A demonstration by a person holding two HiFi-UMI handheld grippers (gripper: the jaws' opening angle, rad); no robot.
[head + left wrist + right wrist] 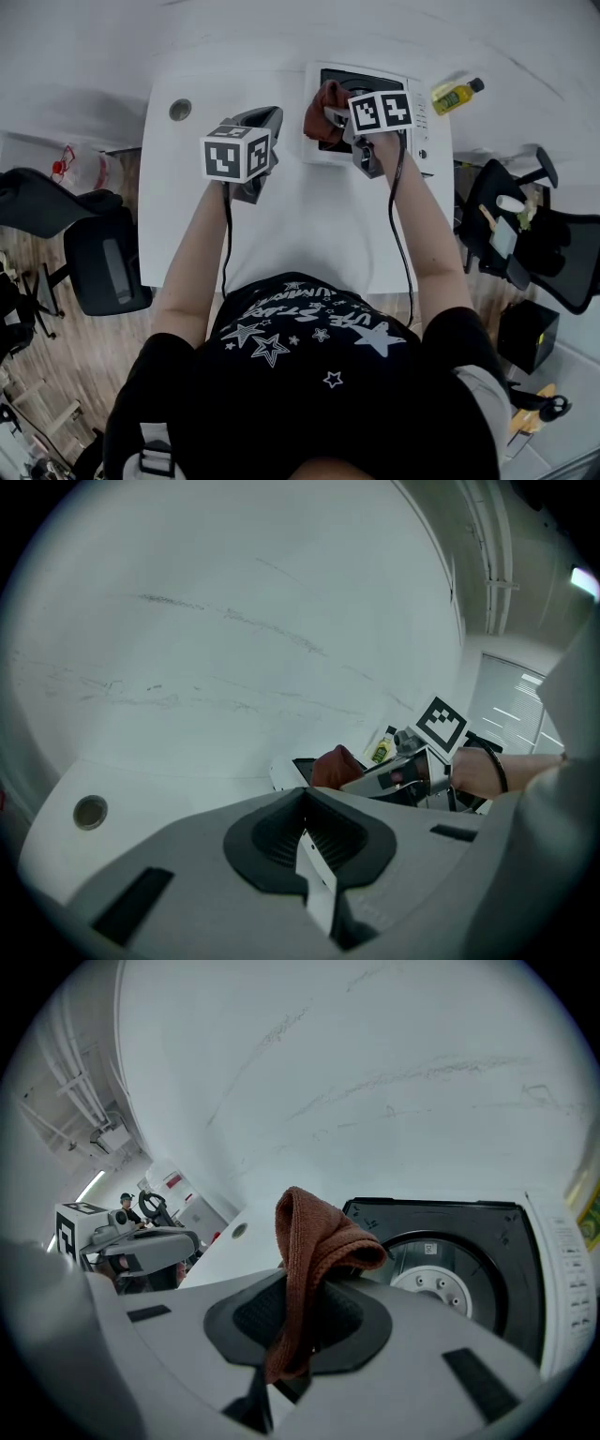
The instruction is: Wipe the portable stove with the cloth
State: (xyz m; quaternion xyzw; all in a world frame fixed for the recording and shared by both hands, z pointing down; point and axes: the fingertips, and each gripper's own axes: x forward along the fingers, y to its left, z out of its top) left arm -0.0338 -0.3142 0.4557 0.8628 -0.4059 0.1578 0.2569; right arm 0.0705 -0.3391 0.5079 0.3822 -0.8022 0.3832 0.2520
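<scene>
Item, right gripper [296,1327]: my jaws were clamped on the rust-brown cloth [317,1237], which was bunched over the left edge of the portable stove [441,1232] at the desk's [281,225] far side; left gripper [306,829]: jaws together on nothing, held above bare desk beside the stove. Progress, by my judgement: cloth brought to the stove, wiping barely begun; burner top and control strip left to do.

Bright, even light is washing the white rectangular counter [281,225], casting soft shadows; both gripper views are curving into black fisheye corners.
</scene>
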